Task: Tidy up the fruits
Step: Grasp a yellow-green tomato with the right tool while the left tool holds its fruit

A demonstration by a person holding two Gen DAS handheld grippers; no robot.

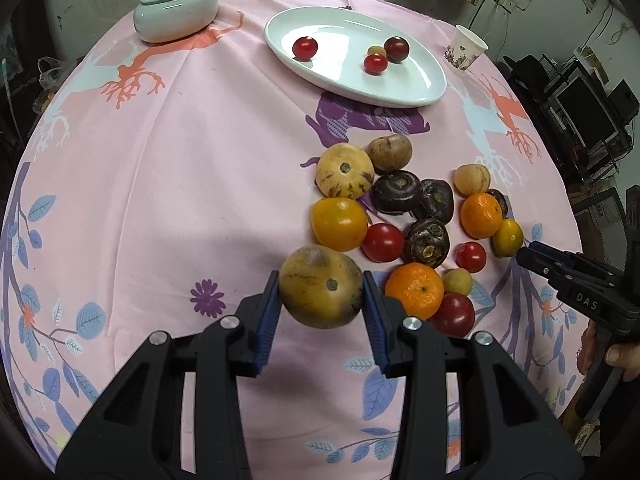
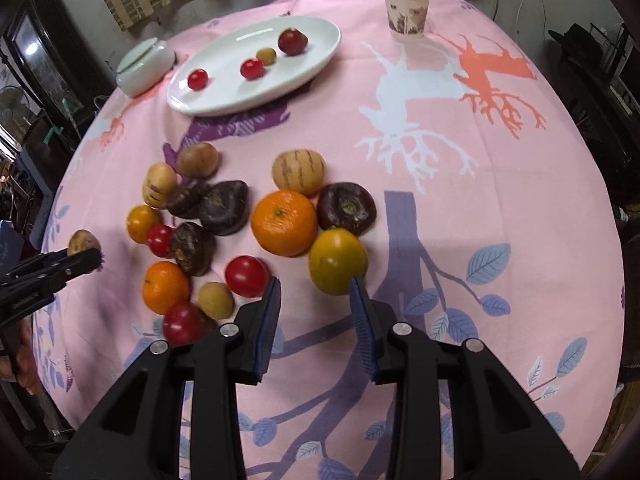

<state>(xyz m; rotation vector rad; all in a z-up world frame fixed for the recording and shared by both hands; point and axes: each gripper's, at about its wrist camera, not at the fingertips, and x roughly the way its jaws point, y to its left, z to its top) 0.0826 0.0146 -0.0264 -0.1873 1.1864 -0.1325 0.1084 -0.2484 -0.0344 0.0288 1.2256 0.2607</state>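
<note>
My left gripper (image 1: 321,296) is shut on a yellow-brown striped melon fruit (image 1: 320,292), held just above the pink cloth beside the fruit pile. The pile holds oranges (image 1: 415,290), red tomatoes (image 1: 383,242), dark purple fruits (image 1: 397,192) and yellow fruits (image 1: 339,223). A white oval plate (image 1: 400,84) at the back holds several small red tomatoes (image 1: 305,47). My right gripper (image 2: 314,292) is open and empty, just in front of a yellow-orange fruit (image 2: 337,261) and next to a red tomato (image 2: 247,276). The left gripper with its fruit also shows in the right wrist view (image 2: 82,256).
A pale green lidded jar (image 1: 176,8) stands at the back left. A paper cup (image 1: 466,47) stands at the back right beside the plate. The round table (image 1: 180,168) has a pink patterned cloth. Dark furniture and screens lie beyond the right edge.
</note>
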